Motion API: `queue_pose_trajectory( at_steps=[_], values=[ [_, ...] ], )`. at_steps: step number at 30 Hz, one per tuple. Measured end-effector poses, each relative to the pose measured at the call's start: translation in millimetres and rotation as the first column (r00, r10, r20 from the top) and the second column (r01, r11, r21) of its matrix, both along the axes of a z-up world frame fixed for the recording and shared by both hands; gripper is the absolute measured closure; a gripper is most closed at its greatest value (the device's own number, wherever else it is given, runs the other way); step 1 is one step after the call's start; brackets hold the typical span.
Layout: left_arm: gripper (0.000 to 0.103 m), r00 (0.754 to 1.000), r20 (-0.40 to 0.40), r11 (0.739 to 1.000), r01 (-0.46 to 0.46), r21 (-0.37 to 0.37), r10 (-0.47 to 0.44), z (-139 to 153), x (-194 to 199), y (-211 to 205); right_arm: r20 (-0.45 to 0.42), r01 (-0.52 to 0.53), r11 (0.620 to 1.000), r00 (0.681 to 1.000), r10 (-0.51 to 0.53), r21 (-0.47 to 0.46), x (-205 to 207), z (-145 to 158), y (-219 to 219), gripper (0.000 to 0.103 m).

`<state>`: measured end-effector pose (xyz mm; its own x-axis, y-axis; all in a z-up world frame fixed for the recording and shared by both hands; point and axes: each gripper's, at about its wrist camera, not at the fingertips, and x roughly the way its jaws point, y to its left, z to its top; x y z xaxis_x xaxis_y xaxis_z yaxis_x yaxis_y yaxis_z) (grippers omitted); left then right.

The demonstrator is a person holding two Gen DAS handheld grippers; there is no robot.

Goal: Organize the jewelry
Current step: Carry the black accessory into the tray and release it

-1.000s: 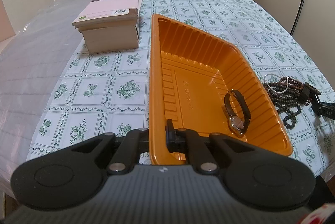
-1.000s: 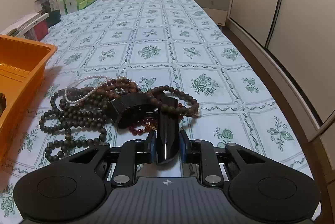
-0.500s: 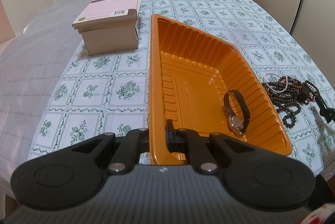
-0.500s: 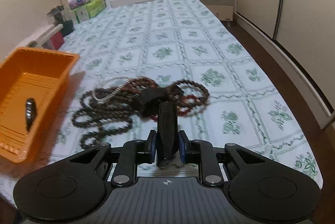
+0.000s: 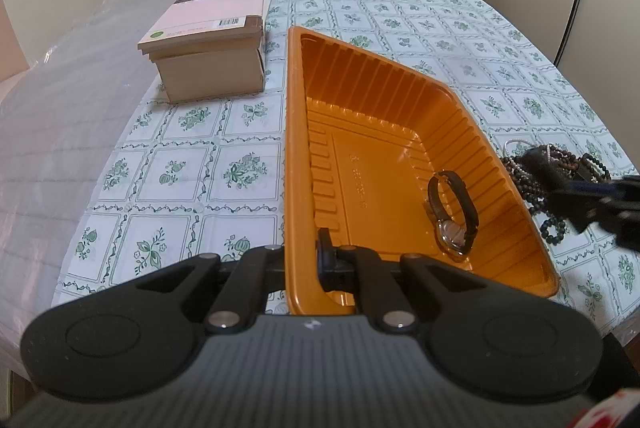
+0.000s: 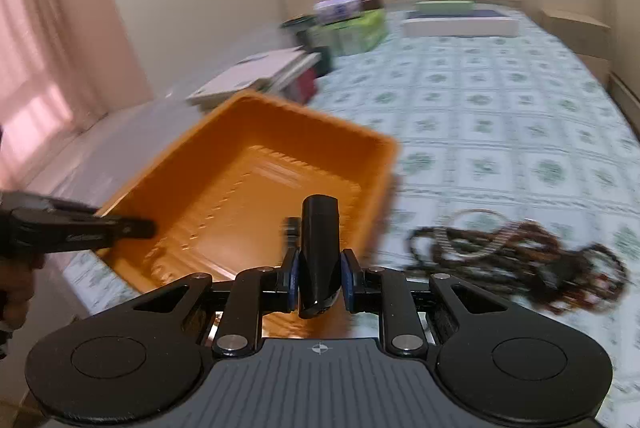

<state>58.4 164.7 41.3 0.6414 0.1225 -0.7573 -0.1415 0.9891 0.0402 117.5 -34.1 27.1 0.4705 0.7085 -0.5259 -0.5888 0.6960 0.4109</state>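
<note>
Right tongs point(image 6: 318, 286) clamped on a black bracelet point(image 6: 319, 252), long axis along the fingers. Orange tray point(image 6: 256, 187) lies at 11 o'clock, just ahead. Left tongs point(image 5: 304, 260) pinch the tray's near rim. Wristwatch point(image 5: 454, 214) inside; bead pile point(image 6: 520, 260) on tabletop at 2 o'clock.

The right gripper point(image 6: 319, 286), clamped on a glossy black curved band point(image 6: 319, 248), now hangs above the near end of the ribbed orange plastic tray point(image 6: 256, 163), no longer over the heap of dark beaded bracelets point(image 6: 520, 256), which now lies at its 3 o'clock. In the left wrist view, the gripper now reaches in from 3 o'clock, covering part of the beads.
</note>
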Motion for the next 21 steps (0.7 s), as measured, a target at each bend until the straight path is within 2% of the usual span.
queue_pose_trajectory(
  at_steps=[7,21],
  values=[
    [0.098,1.000,-0.002,1.000,0.002,-0.003,-0.002,0,1,1,-0.018,-0.064,0.997,0.998,0.064,-0.035,1,-10,32,0.082],
    [0.098,1.000,-0.014,1.000,0.010,-0.002,-0.010,-2,3,2,-0.038,-0.084,0.995,0.996,0.082,-0.060,4,-21,39,0.082]
  ],
)
